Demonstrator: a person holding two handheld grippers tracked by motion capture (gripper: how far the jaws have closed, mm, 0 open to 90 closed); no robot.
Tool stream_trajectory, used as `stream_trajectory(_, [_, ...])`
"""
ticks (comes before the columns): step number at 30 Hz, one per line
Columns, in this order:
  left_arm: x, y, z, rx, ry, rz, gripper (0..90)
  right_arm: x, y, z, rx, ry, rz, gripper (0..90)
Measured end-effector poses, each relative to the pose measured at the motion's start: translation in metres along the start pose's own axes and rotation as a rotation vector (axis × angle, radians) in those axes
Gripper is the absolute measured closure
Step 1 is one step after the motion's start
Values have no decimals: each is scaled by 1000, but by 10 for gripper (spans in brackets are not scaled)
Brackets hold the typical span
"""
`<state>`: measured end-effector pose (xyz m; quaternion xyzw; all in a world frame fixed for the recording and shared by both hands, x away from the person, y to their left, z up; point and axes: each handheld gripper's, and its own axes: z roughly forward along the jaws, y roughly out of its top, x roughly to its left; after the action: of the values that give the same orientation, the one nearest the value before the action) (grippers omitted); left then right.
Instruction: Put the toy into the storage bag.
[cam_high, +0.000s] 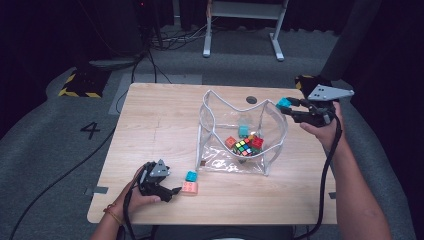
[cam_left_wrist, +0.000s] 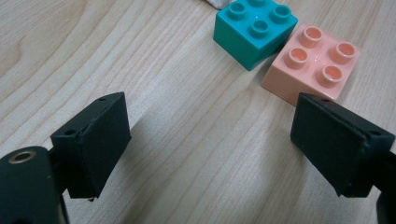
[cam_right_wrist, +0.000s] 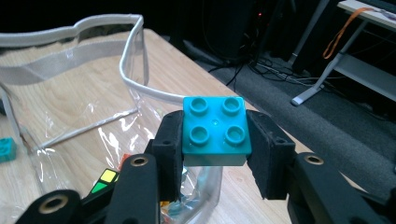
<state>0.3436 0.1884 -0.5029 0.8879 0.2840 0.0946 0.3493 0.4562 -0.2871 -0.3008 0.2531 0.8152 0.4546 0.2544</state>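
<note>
My right gripper (cam_high: 289, 108) (cam_right_wrist: 215, 140) is shut on a turquoise four-stud brick (cam_right_wrist: 215, 130) (cam_high: 284, 103), held in the air at the right rim of a clear plastic pouch (cam_high: 244, 131) (cam_right_wrist: 70, 84). The pouch stands open on the table and holds a puzzle cube (cam_high: 243, 147), a red brick (cam_high: 257, 143) and other bricks. My left gripper (cam_high: 172, 191) (cam_left_wrist: 210, 144) rests low on the table near its front edge, open, with nothing between the jaws. Just beyond it lie a teal brick (cam_left_wrist: 254, 30) (cam_high: 191, 176) and a pink brick (cam_left_wrist: 313, 63) (cam_high: 190, 187), side by side.
The wooden table (cam_high: 160, 125) has bare room left of the pouch. A round cable hole (cam_high: 251, 100) sits behind the pouch. Cables trail from both grippers. A desk frame (cam_high: 245, 30) and floor cables stand beyond the table.
</note>
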Motion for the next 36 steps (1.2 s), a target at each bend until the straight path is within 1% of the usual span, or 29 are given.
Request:
stream_trajectory(2, [0,0,0,-1,2,2,121,3,2,3,9,6,-4,595])
stream_trajectory(3, [0,0,0,-1,2,2,121,8,6,8,2,36,-4,595])
stream_trajectory(4, [0,0,0,0,-1,0,121,10,7,10,9,41,-13,595])
stream_trajectory(5, [0,0,0,0,-1,0,121,12,9,13,13,53,-25,595])
stream_trajectory(6, [0,0,0,0,0,0,120,14,12,16,9,66,-47,595])
stream_trajectory(7, [0,0,0,0,0,0,121,14,12,16,9,66,-47,595])
stream_trajectory(8, [0,0,0,-1,3,3,121,20,16,23,19,94,-78,595])
stream_trajectory(9, [0,0,0,0,-1,0,121,23,18,25,23,103,-87,595])
stream_trajectory(10, [0,0,0,0,1,1,121,26,20,29,16,123,-105,595])
stream_trajectory(12, [0,0,0,0,0,0,121,32,24,33,26,143,-121,595])
stream_trajectory(13, [0,0,0,0,0,0,121,32,24,33,26,143,-121,595])
stream_trajectory(14, [0,0,0,0,1,1,121,37,26,38,31,171,-132,595])
stream_trajectory(15, [0,0,0,0,1,1,121,40,28,41,35,188,-136,595])
stream_trajectory(20, [0,0,0,0,0,0,121,50,32,51,56,239,-155,595])
stream_trajectory(22, [0,0,0,0,0,0,121,55,34,56,67,265,-174,595])
stream_trajectory(23, [0,0,0,0,0,1,121,57,35,58,76,271,-185,594])
stream_trajectory(25, [0,0,0,0,1,0,121,62,37,64,110,282,-218,594])
stream_trajectory(26, [0,0,0,0,1,0,121,64,38,66,124,285,-227,595])
stream_trajectory(27, [0,0,0,0,1,0,121,64,38,66,124,285,-227,595])
stream_trajectory(28, [0,0,0,-1,1,0,121,66,39,69,144,281,-242,594])
stream_trajectory(29, [0,0,0,-1,1,0,122,67,42,74,198,291,-256,595])
stream_trajectory(30, [0,0,0,0,1,0,122,67,43,77,231,286,-265,594])
stream_trajectory(31, [0,0,0,0,1,0,122,67,43,77,231,286,-265,594])
stream_trajectory(32, [0,0,0,-1,4,3,122,67,42,83,301,291,-283,595])
stream_trajectory(33, [0,0,0,-1,4,3,122,67,42,83,301,291,-283,595])
stream_trajectory(34, [0,0,0,-1,3,3,122,66,40,89,373,288,-287,594])
stream_trajectory(35, [0,0,0,-2,3,2,122,66,39,91,403,286,-280,594])
stream_trajectory(36, [0,0,0,-1,3,3,122,64,38,92,420,290,-288,594])
